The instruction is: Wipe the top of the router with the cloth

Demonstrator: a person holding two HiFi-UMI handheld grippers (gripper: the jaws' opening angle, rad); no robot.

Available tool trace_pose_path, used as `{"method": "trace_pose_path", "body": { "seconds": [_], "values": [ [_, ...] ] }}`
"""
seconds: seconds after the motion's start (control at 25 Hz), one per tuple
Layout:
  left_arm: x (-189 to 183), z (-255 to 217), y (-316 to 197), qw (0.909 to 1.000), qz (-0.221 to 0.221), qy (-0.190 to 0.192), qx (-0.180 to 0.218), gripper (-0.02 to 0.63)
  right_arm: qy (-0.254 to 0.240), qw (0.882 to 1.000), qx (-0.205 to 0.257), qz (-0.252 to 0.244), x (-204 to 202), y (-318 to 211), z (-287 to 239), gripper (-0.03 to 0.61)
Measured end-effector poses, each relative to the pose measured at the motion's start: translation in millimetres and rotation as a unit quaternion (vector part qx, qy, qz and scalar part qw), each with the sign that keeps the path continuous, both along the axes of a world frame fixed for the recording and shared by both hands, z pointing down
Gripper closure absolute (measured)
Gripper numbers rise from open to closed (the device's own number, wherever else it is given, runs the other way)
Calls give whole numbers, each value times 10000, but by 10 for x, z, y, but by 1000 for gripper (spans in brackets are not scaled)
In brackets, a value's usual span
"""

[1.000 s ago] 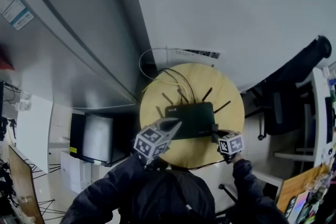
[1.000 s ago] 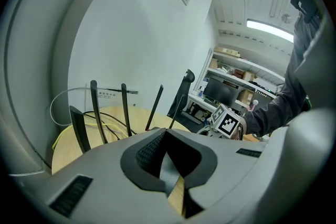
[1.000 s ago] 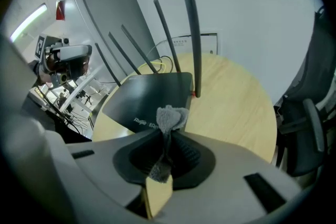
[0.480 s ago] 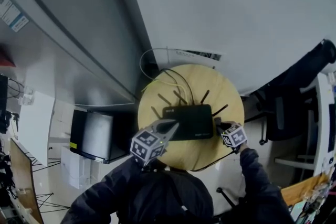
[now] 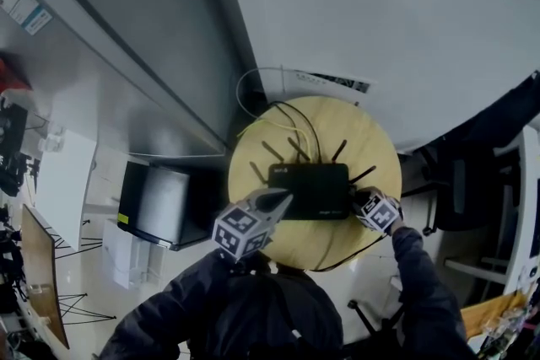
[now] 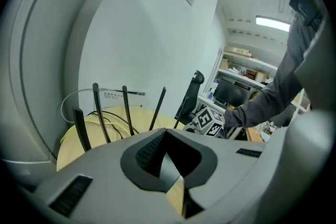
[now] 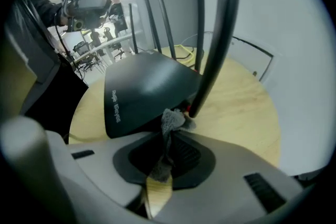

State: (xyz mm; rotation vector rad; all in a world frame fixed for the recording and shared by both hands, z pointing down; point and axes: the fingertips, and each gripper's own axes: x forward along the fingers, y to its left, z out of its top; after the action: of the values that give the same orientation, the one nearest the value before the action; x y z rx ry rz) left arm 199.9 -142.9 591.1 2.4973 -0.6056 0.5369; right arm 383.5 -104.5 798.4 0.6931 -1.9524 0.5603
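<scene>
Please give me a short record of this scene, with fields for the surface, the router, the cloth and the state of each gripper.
surface: round wooden table
router: black router lying flat on the table, antennas raised along its far side
cloth: small grey cloth, at the router's right edge beside an antenna
right gripper: shut on the cloth
left gripper: jaws together, nothing between them, near the router's front left corner
wiping: cloth sits at the edge, not over the top

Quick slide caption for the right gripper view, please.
Right gripper clamps grey cloth at the router's near edge, beside an antenna.
</scene>
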Motion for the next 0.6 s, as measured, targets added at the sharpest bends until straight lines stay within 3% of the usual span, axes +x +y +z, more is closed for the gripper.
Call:
{"method": "trace_pose_path", "body": {
  "seconds": [0.12,0.32,0.44,0.6],
  "values": [
    [-6,-4,44,10000,41,24,2,614,-7,9998,-44,-213,-53,179,-4,508],
    [20,-3,113,9998,205,83,9,614,-66,10000,-29,40,-109,479,-29,508],
    [34,-16,158,9994,310,149,15,614,-175,9989,-48,435,-142,632,-46,508],
    [18,-53,216,9987,429,270,21,614,-360,9889,-97,1440,-210,707,-76,508]
  ]
}}
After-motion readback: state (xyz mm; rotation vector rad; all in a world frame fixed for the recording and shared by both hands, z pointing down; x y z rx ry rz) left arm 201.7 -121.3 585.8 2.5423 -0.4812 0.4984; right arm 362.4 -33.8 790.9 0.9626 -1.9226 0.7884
